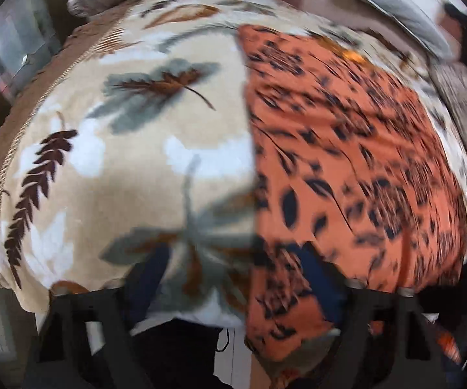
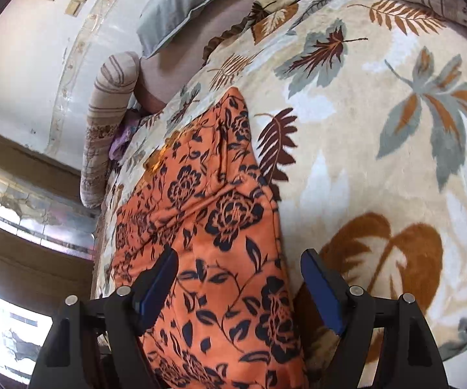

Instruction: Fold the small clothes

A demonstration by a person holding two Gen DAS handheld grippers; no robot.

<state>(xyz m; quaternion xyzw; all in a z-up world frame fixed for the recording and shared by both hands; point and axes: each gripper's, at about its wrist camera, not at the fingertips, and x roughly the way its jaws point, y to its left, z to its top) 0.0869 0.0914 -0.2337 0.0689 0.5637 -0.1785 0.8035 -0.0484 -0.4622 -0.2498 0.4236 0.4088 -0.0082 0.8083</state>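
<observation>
Cloth on plush, with matt plastic and steel at the edges

The orange garment (image 2: 220,227) is thin, smooth woven cloth with a dark floral print; the leaf-patterned blanket (image 2: 379,168) beneath looks plush and fuzzy. The right gripper (image 2: 239,278) has matt black plastic arms, smooth blue pads (image 2: 321,291) and shiny metal pins. The grey pillow (image 2: 181,3) seems plain matt cotton, though it sits far off.

Leaf-print blanket (image 2: 379,168), grey pillow (image 2: 181,3), striped bolster (image 2: 110,97).

A bed (image 2: 181,71) carries a cream leaf-print blanket (image 2: 379,168); an orange floral cloth (image 2: 220,227) lies flat on it, pillows (image 2: 181,3) beyond.
</observation>
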